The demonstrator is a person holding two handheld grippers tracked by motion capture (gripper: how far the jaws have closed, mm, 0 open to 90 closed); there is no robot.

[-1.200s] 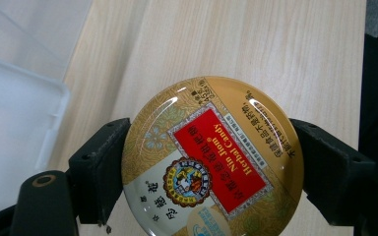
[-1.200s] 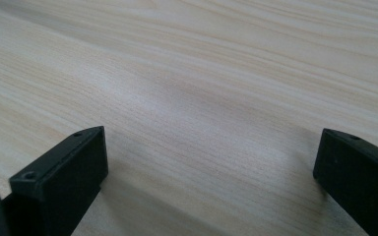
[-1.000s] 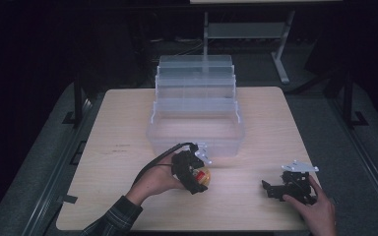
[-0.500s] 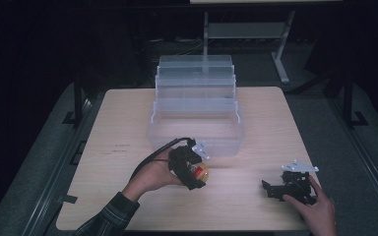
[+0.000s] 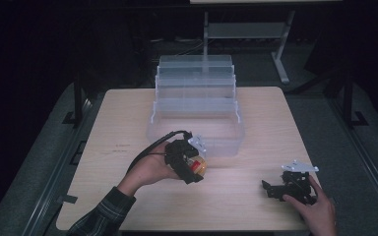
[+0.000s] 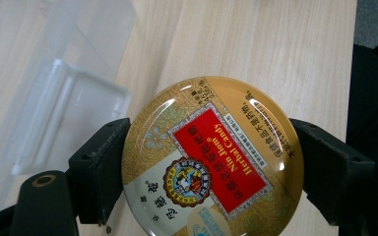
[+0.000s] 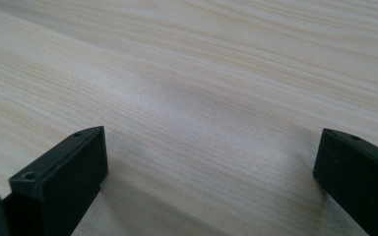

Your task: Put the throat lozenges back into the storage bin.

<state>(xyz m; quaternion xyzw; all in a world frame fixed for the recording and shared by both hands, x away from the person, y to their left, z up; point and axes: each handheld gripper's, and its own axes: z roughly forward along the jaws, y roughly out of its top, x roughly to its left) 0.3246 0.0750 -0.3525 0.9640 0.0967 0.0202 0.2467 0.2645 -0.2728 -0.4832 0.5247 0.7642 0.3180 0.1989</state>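
Tin (image 6: 211,160) clamped in left tongs (image 5: 189,164), lid facing camera (print upside down).

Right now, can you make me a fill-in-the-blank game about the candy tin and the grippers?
1. The left gripper is shut on a round candy ____.
2. The label on the tin is the colour ____.
3. The right gripper has its jaws ____ over the bare table.
4. The clear plastic box stands ____ the tin.

Missing words: tin; red; open; behind
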